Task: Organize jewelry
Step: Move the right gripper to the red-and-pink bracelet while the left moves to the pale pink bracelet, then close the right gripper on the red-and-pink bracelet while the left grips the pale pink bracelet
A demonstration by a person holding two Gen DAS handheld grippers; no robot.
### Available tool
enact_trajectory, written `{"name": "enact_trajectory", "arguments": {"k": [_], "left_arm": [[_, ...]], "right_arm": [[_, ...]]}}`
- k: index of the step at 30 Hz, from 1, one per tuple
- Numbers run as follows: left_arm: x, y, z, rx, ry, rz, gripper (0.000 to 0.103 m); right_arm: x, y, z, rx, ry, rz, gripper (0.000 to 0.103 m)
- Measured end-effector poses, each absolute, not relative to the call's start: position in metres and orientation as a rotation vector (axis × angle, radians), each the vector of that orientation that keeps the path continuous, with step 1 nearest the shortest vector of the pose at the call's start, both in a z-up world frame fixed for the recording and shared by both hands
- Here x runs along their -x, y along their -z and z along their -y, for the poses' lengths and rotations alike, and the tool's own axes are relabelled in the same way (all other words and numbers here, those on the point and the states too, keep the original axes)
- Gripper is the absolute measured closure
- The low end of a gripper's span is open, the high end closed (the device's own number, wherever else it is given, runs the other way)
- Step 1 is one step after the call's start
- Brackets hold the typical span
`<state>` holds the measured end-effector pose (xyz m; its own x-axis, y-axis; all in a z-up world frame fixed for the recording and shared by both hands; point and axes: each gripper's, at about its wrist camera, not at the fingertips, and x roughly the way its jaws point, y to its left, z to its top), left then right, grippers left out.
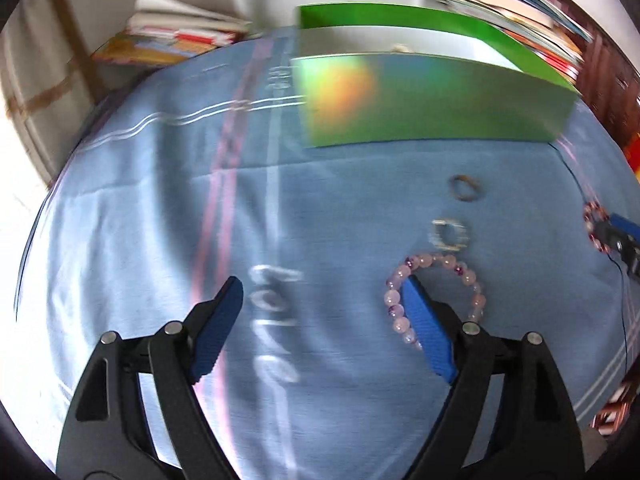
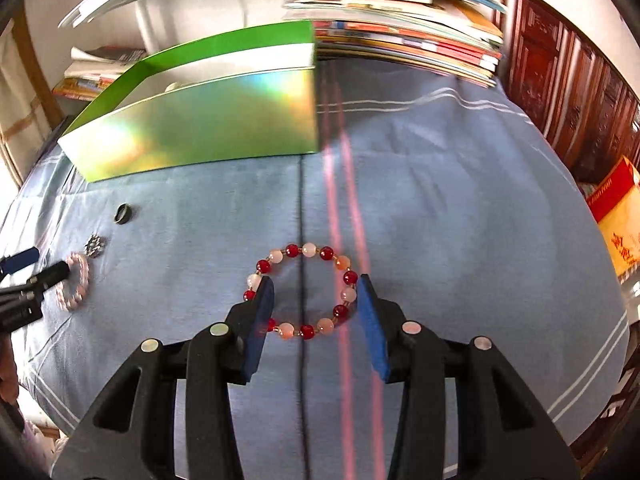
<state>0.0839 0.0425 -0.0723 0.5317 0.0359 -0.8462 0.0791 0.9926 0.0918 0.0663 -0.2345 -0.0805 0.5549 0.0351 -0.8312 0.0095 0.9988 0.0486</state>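
Right gripper (image 2: pixel 316 300), jaws spread, straddles the red bracelet (image 2: pixel 306 292) mid-frame. Left gripper (image 1: pixel 320 308), also spread, has one finger inside the pink bracelet (image 1: pixel 436 300), lower right. Two rings (image 1: pixel 464 188) lie loose; box (image 1: pixel 432 104) above looks nearly unfilled.

Your left tool (image 1: pixel 322 300) is spread wide, its blue pads far apart and angled low toward the worktop. Your right tool (image 2: pixel 316 292) is parted too, but narrower, its pads tilted downward. Each tool's tip shows at the edge of the other's wrist view.
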Motion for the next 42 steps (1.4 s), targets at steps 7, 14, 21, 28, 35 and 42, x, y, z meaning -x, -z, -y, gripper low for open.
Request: {"name": "enact_trajectory", "arguments": {"k": [7, 14, 21, 28, 35, 42], "left_arm": [[-0.082, 0.071, -0.045, -0.134, -0.002, -1.003, 0.021], [-0.078, 0.073, -0.019, -0.158, 0.023, -0.997, 0.021], [-0.071, 0.074, -0.009, -0.168, 0.039, -0.984, 0.021], [-0.067, 0.076, -0.008, -0.164, 0.022, -0.969, 0.022], [-0.068, 0.076, -0.013, -0.125, 0.033, -0.970, 0.021], [-0.070, 0.078, -0.020, -0.090, 0.043, -0.974, 0.019]], "right_arm": [[-0.069, 0.081, 0.213, -0.014, -0.056, -0.981, 0.060], [-0.072, 0.082, 0.176, 0.024, -0.151, -0.976, 0.060], [-0.076, 0.082, 0.176, 0.060, -0.085, -0.955, 0.060], [-0.075, 0.084, 0.177, 0.058, -0.075, -0.936, 0.060], [-0.076, 0.084, 0.180, 0.026, -0.069, -0.937, 0.058], [-0.072, 0.083, 0.176, 0.022, -0.085, -0.952, 0.058]]}}
